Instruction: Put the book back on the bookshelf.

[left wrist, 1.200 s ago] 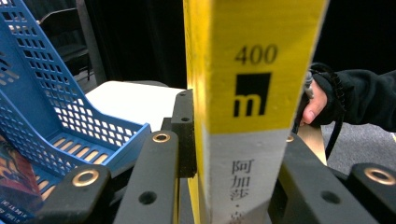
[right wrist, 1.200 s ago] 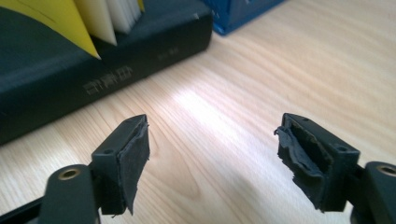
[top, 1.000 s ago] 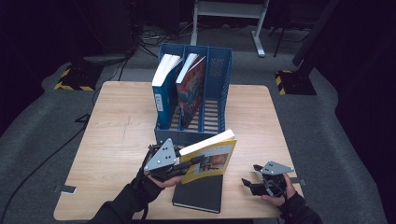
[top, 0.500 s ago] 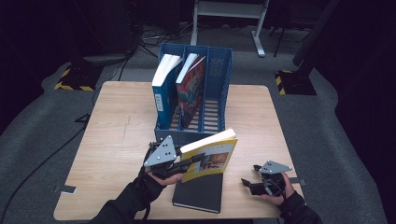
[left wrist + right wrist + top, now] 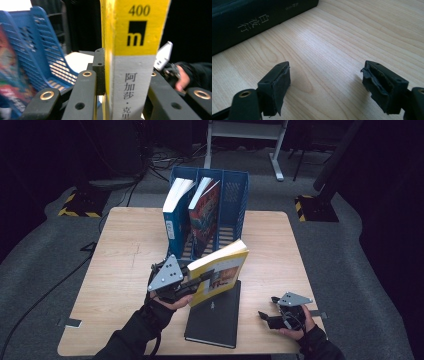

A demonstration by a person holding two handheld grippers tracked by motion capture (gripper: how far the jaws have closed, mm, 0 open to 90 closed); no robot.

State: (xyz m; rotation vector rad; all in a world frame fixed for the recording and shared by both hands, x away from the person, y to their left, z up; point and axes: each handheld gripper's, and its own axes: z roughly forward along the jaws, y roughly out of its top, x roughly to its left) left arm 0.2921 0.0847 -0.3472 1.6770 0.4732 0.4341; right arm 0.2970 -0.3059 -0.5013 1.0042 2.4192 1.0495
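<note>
A yellow book [image 5: 220, 270] with a grey lower spine [image 5: 132, 50] hangs tilted above the table, spine toward me. My left gripper [image 5: 199, 280] is shut on its spine end, one jaw on each cover. Under it a black book [image 5: 214, 317] lies flat near the table's front edge. My right gripper [image 5: 267, 317] rests low at the front right, to the right of the black book [image 5: 242, 20]. Its jaws stand open over bare wood, with nothing between the pads [image 5: 279, 85].
A blue file rack [image 5: 235, 195] stands at the back middle of the wooden table [image 5: 125, 250]. It holds a blue book [image 5: 172, 217] and a colourful book [image 5: 205, 215]; its right slot is free. Dark floor and cables surround the table.
My left gripper has lifted the yellow book a little higher and slightly toward the rack. The right gripper has stayed in place.
</note>
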